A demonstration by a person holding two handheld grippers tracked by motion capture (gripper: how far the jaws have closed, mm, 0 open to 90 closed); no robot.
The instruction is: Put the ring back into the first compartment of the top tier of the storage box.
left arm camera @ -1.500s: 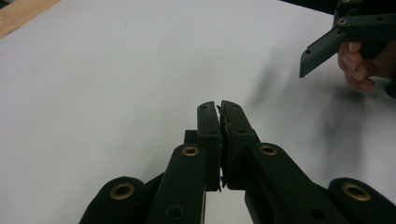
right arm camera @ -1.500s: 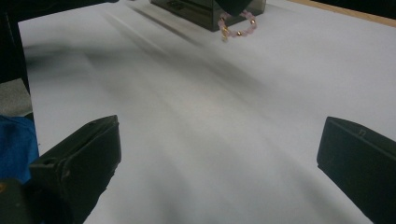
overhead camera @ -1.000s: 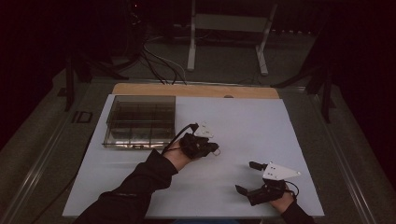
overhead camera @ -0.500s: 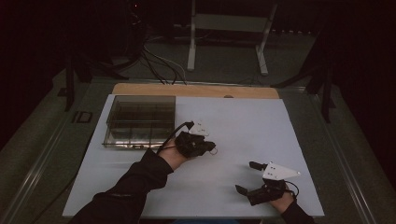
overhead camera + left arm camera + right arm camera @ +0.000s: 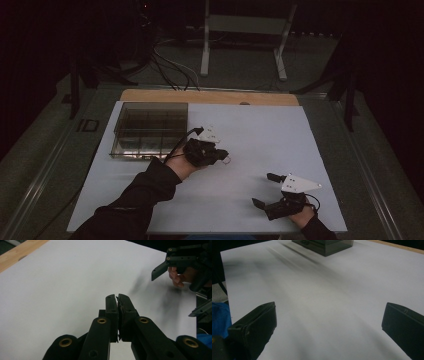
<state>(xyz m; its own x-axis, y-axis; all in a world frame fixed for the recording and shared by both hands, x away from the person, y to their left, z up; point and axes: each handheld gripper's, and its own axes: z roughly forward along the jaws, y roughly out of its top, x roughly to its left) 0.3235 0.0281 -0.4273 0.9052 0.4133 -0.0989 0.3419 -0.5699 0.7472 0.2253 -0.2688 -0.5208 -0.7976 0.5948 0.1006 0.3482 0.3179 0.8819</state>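
Two hand-held grippers over a white table sheet (image 5: 260, 130), seen from the high view and from each gripper's own camera. The left gripper (image 5: 222, 156) hangs just in front of the near right corner of the clear compartment box (image 5: 150, 131), which stands at the left rear of the sheet, close to the wooden edge (image 5: 210, 96). In the left gripper view its jaws are pressed together tip to tip; a thin ragged dark line shows in the seam, and whether that is pad edge or a small pinched item cannot be told. The right gripper (image 5: 262, 190) rests low at the near right of the sheet, well apart from the box, its jaws spread wide with nothing between them; the right gripper view looks across bare sheet toward the box. Judged step: the left hand is working beside the box, either carrying something small to or from it or poised before a reach. The next move would call for parting the closed jaws and aiming them into one chosen compartment without nudging the light box wall.
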